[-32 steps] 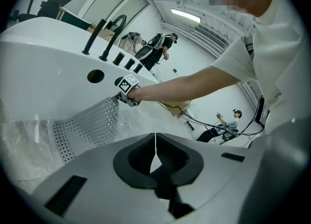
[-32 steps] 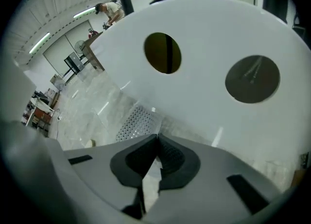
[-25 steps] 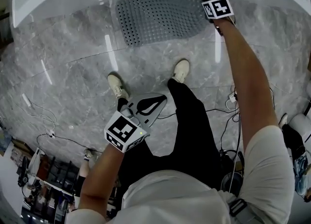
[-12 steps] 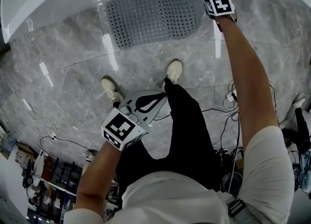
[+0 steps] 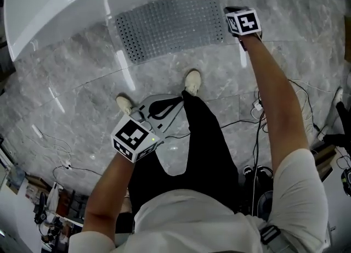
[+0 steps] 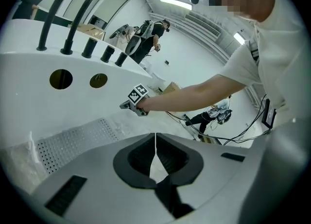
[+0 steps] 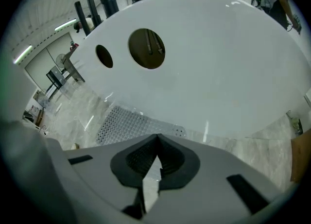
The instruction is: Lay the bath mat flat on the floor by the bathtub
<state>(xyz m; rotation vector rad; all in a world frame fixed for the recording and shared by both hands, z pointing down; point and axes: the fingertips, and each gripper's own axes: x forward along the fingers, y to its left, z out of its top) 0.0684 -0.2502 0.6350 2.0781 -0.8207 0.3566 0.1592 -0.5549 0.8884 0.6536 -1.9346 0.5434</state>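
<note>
i see the grey bath mat (image 5: 170,24), dotted with small holes, lying spread flat on the marble floor (image 5: 82,82), its long edge just beside the white bathtub (image 5: 60,10).

Bright, glary, sharp; fisheye-warped edges.

Bath mat (image 5: 170,24) spread flatter, more rectangular; right tongs (image 5: 231,15) at its corner drawn slightly back.

You see a matt grey bath mat (image 5: 170,24), rubbery-looking and perforated; a smooth, glossy white bathtub (image 5: 60,5); a polished, veined grey stone floor (image 5: 82,93) catching glare; your left gripper (image 6: 155,135) and right gripper (image 7: 158,136) in matt grey plastic.
</note>
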